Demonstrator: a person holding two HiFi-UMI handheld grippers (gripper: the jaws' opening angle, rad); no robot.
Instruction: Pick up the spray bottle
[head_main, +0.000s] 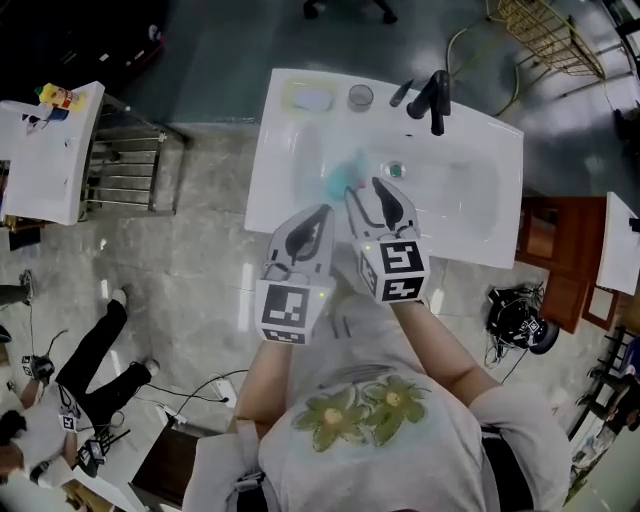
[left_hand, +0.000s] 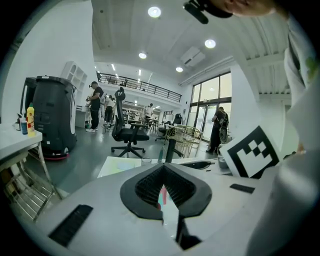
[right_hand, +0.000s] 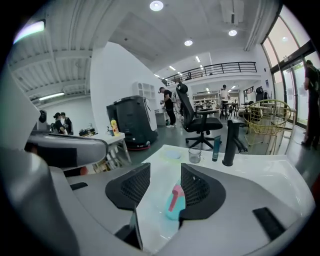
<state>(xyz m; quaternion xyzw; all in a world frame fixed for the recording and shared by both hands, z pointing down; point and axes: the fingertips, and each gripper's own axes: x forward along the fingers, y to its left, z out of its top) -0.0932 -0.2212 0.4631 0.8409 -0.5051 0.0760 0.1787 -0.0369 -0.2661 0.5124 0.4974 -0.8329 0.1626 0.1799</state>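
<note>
spray bottle (right_hand: 174, 204) | sink (right_hand: 255, 172) | just ahead of right tool (right_hand: 165, 171), jaws apart

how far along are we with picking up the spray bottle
Done: nothing yet. The spray bottle lies in the sink, not gripped. In hand: the right tool is open and aimed at it, and its pads are not on the bottle. The left tool is shut and empty. Left to do: close on the bottle and lift it.
</note>
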